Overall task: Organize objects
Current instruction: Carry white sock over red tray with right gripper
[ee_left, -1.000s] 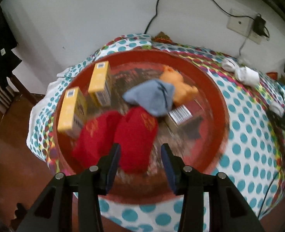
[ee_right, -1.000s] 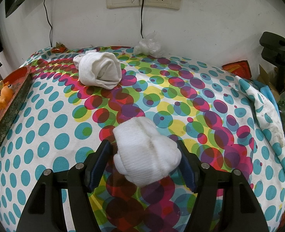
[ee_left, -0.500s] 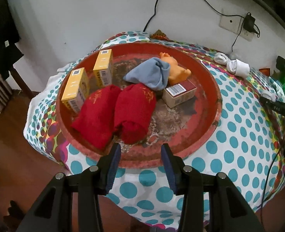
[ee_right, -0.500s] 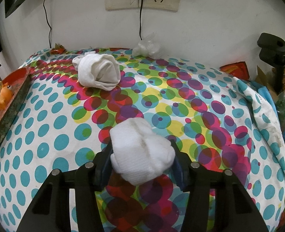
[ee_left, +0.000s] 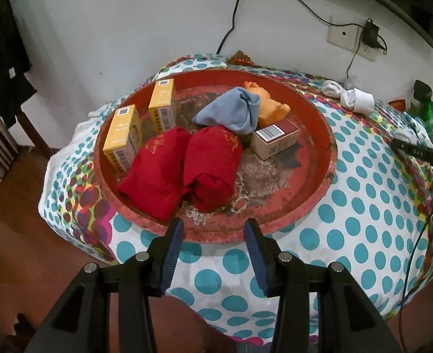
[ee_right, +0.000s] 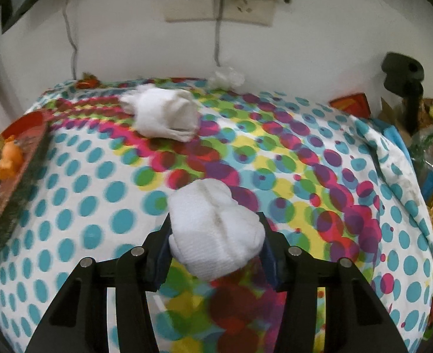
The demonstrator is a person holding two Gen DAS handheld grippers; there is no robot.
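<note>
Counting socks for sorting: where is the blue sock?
In the left wrist view, the blue sock lies in the red tray, draped against the orange toy.

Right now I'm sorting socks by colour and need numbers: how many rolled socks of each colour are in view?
Red: 2, on the tray
Grey-blue: 1, on the tray
White: 2, off the tray
Total: 5

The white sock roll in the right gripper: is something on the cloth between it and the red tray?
Nothing visible. The right gripper holds the white sock roll, and only bare dotted cloth lies between it and the red tray. The other white roll lies farther back, off that path.
</note>
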